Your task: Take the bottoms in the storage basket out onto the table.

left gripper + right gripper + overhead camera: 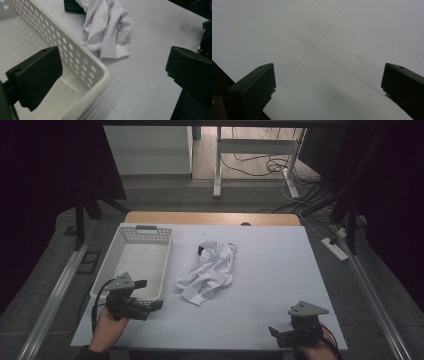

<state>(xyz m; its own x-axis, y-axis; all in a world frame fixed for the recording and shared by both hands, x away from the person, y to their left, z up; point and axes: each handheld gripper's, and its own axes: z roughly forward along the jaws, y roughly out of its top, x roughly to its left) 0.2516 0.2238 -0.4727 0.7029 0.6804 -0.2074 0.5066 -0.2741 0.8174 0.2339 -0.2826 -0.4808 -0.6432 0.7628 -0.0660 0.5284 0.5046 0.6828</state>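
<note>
1. Picking up the white shirt (pixel 207 272) looks like the job now; it lies bunched mid-frame in the high view, just right of the white basket (pixel 112 265), not in it.
2. Do it well: grab a thick fold, not a thin edge; lift high so no cloth drags on the basket rim.
3. Left gripper (pixel 152 294) sits lower left, over the basket's near corner, jaws wide apart, holding nothing.
4. Right gripper (pixel 274 334) is lower right, low over the bare table (pixel 280 270), jaws apart too, well away from the shirt.

Crumpled white printed shirt (pixel 105 27): top cut by left gripper view edge; black item (pixel 72 7) beneath it mostly hidden, unidentifiable.
</note>
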